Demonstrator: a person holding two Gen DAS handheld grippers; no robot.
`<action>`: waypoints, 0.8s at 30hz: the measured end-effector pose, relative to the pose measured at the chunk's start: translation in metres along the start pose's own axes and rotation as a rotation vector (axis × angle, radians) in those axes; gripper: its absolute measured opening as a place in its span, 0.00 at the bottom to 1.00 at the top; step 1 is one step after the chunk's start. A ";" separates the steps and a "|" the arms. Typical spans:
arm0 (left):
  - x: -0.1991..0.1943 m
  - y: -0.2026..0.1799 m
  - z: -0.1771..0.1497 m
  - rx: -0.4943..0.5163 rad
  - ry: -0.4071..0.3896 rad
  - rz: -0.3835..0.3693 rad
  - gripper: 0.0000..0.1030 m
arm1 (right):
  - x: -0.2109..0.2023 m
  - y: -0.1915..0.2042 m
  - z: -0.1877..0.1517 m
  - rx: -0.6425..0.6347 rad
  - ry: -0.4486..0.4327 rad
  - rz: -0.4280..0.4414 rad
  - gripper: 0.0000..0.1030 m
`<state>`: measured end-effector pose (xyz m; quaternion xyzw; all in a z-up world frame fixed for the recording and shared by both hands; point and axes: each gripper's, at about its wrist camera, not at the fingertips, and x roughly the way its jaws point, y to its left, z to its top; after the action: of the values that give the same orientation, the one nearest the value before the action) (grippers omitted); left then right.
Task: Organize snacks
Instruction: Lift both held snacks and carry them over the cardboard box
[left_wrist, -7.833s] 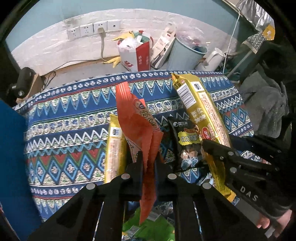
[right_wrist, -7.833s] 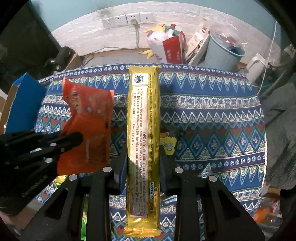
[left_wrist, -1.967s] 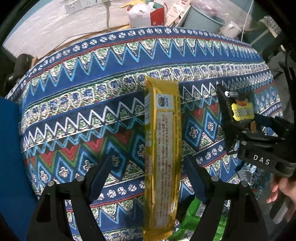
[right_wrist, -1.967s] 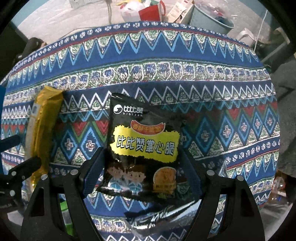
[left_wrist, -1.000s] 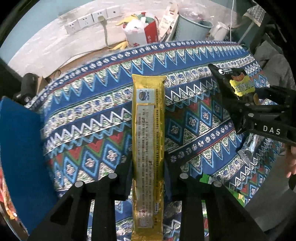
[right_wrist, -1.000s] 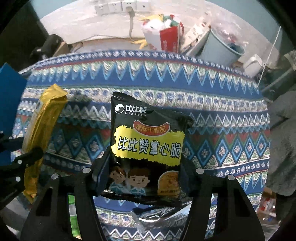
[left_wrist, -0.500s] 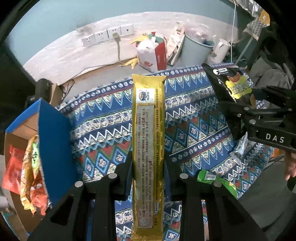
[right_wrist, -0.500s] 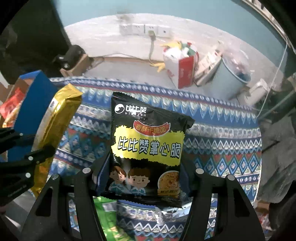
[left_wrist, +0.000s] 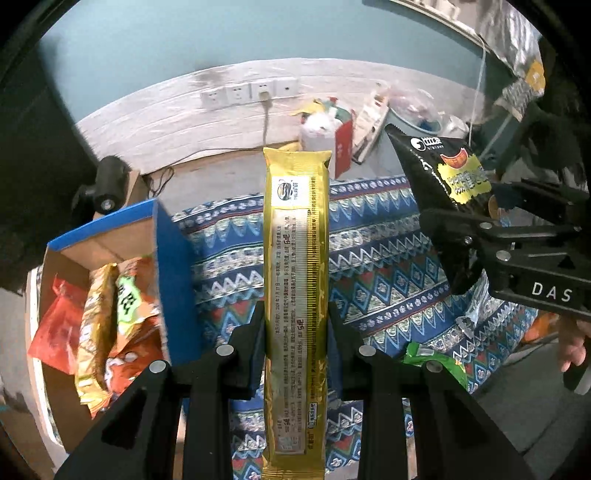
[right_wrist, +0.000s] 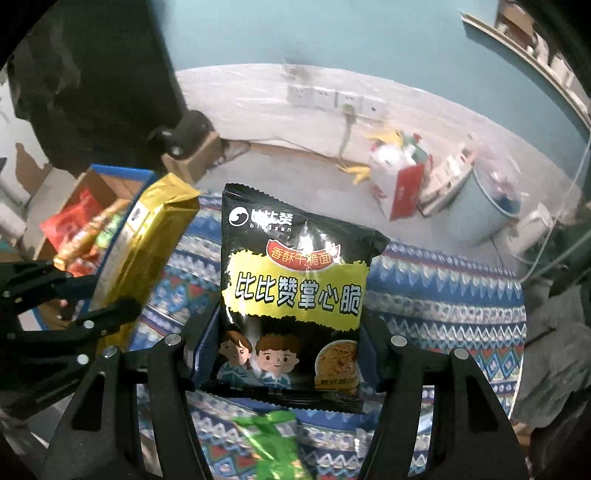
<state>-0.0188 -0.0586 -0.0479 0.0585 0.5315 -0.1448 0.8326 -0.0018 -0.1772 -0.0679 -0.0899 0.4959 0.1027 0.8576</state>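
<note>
Gold foil of the long biscuit pack stands upright between the fingers of my left gripper, which pinch it at its lower half, above the patterned cloth. My right gripper is pressed on the two sides of the black noodle snack bag, also held up over the cloth. Left of them is the blue cardboard box with orange and red snack packs inside, and a green packet lies at the cloth's near edge.

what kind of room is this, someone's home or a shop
Most likely a lived-in home room: a patterned cloth covers the surface, wall sockets sit low, and a full bin and paper bag clutter the floor.
</note>
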 end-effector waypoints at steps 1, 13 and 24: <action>-0.005 0.007 0.000 -0.013 -0.007 -0.001 0.28 | -0.001 0.008 0.005 -0.008 -0.004 0.010 0.61; -0.039 0.071 -0.010 -0.106 -0.062 0.048 0.28 | 0.010 0.087 0.040 -0.090 -0.005 0.071 0.61; -0.052 0.141 -0.028 -0.219 -0.073 0.118 0.28 | 0.034 0.143 0.054 -0.124 0.030 0.121 0.61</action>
<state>-0.0207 0.0923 -0.0208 -0.0071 0.5093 -0.0388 0.8597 0.0216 -0.0227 -0.0779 -0.1140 0.5059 0.1834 0.8351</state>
